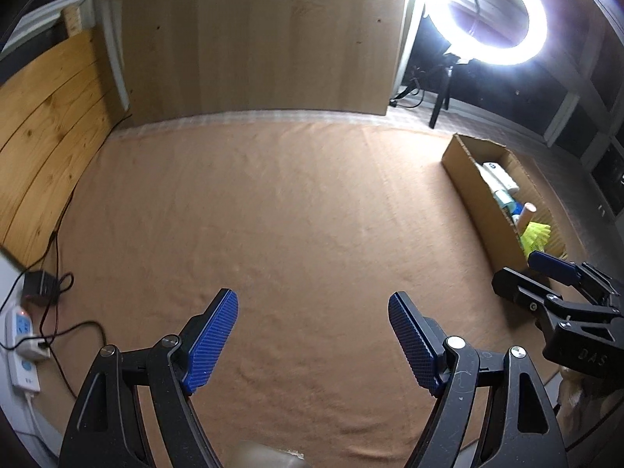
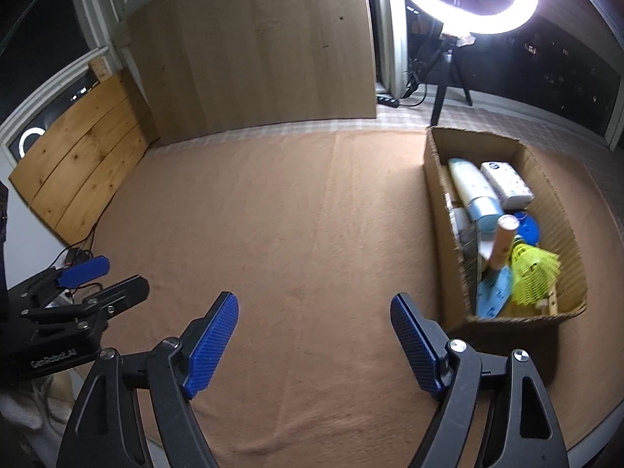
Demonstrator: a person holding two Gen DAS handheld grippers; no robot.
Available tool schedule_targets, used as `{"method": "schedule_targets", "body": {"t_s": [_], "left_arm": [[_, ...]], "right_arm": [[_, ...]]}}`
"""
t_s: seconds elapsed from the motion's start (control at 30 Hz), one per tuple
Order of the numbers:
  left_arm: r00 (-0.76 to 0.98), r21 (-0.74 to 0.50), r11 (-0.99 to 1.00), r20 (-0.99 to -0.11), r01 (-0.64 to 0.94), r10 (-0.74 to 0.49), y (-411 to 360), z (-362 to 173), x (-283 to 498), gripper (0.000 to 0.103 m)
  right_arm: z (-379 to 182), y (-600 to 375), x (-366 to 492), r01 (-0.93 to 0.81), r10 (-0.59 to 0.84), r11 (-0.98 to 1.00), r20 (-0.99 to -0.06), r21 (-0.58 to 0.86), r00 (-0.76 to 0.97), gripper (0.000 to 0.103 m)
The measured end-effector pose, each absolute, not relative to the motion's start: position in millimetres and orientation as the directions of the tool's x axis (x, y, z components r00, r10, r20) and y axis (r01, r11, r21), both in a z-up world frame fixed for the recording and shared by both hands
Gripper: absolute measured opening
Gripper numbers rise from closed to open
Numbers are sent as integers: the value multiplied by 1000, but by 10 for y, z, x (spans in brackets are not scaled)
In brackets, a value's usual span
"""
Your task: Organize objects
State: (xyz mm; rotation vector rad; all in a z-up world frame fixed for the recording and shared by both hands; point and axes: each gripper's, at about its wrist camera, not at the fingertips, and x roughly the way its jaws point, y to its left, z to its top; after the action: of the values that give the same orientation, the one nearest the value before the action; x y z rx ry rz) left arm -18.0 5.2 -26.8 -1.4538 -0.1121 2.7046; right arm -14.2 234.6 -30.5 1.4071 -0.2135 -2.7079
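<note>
Blue pads of my right gripper (image 2: 314,345) sit nearest, jaws wide, nothing between them; left gripper (image 1: 312,345) same, spread and empty over bare tan cloth (image 1: 273,214). Cardboard box (image 2: 436,179) at 2 o'clock already holds everything: white bottles (image 2: 468,183), yellow shuttlecock (image 2: 534,273), blue plastic bits, wooden tube (image 2: 503,241). Looks nearly finished, I judge. To finish well: sweep both views for strays, keep the grippers clear of the box wall.
</note>
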Motion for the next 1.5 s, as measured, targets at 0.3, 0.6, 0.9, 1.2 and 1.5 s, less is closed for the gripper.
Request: {"method": "schedule_targets", "body": {"t_s": [0.3,0.6,0.9,1.2,1.5], "left_arm": [[-543,-94,-996,-836,0,79,-90,-324,-113,82],[-536,-87,-996,-841,2,73,-116,-354,-141,82],[-531,-88,-996,-844,2,73,-136,-368,-172,83],[-528,-82,-997,-846,0,70,-118,-382,-184,85],[-519,-79,-997,-852,0,67,-129,-422,-219,88]], "right_arm": [[-312,2156,-93,15,-104,-993,-801,118,-589,77],[-334,2101,-115,17,-99,-994,-804,110,-587,77],[-344,2092,-133,20,-103,-993,-804,112,-586,77],[-369,2123,-149,13,-103,-993,-805,117,-584,77],[-386,2119,-168,11,-101,-993,-811,115,-577,77]]}}
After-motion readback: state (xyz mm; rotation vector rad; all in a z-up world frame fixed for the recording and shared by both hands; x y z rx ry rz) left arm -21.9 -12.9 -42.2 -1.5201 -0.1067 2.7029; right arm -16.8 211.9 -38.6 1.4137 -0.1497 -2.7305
